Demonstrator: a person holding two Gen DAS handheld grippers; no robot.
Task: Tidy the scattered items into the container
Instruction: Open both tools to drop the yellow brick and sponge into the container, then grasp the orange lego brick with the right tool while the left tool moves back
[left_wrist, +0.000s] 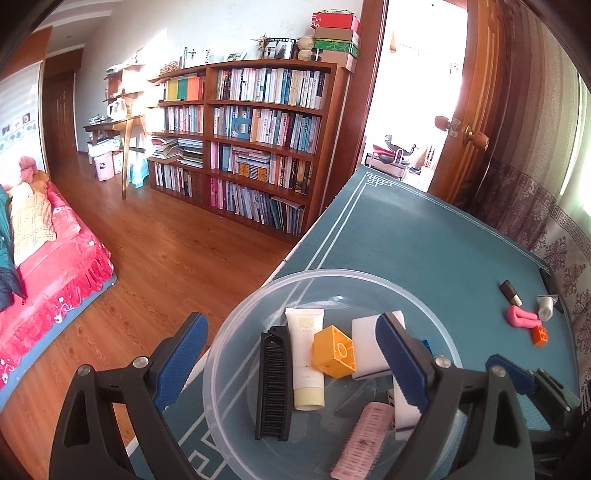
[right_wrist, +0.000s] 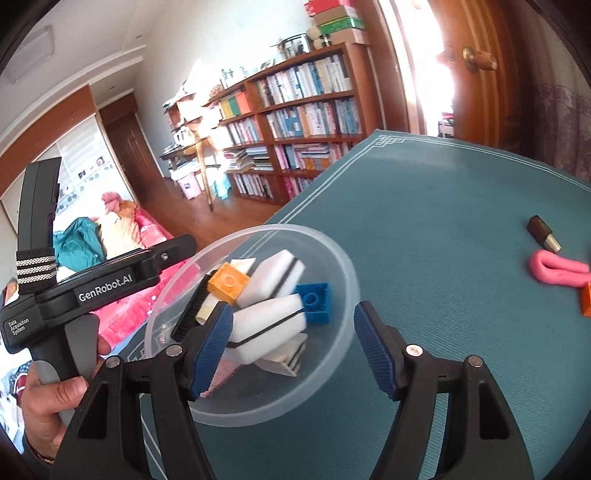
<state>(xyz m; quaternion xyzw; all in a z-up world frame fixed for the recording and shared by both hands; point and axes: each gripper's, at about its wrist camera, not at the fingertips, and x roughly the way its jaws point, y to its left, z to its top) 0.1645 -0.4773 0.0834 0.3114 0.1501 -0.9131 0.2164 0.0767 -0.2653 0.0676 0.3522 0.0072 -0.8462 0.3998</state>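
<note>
A clear plastic bowl (left_wrist: 332, 273) (right_wrist: 280, 228) stands near the left edge of the teal table mat (left_wrist: 424, 236). In it lie a black comb (left_wrist: 273, 384), a white tube (left_wrist: 306, 362), a yellow brick (left_wrist: 334, 350) (right_wrist: 227, 282), white sponges (left_wrist: 369, 347) (right_wrist: 269, 317), a blue brick (right_wrist: 314, 302) and a pink hair roller (left_wrist: 364, 439). My left gripper (left_wrist: 291, 365) hangs open over the bowl, holding nothing. My right gripper (right_wrist: 293, 349) is open too, just above the bowl's near side. A dark small case (left_wrist: 511, 292) (right_wrist: 543, 232), a pink loop (left_wrist: 521, 317) (right_wrist: 557, 271), an orange brick (left_wrist: 540, 335) (right_wrist: 585, 299) and a small white tube (left_wrist: 545, 308) lie at the right.
A hand (right_wrist: 48, 402) holds the left gripper's handle (right_wrist: 107, 284) left of the bowl. The table's left edge (left_wrist: 291, 254) drops to a wooden floor (left_wrist: 166, 258). A bookshelf (left_wrist: 258, 140) and a red-covered bed (left_wrist: 48, 258) stand beyond; a patterned wall (left_wrist: 554, 229) runs along the table's right.
</note>
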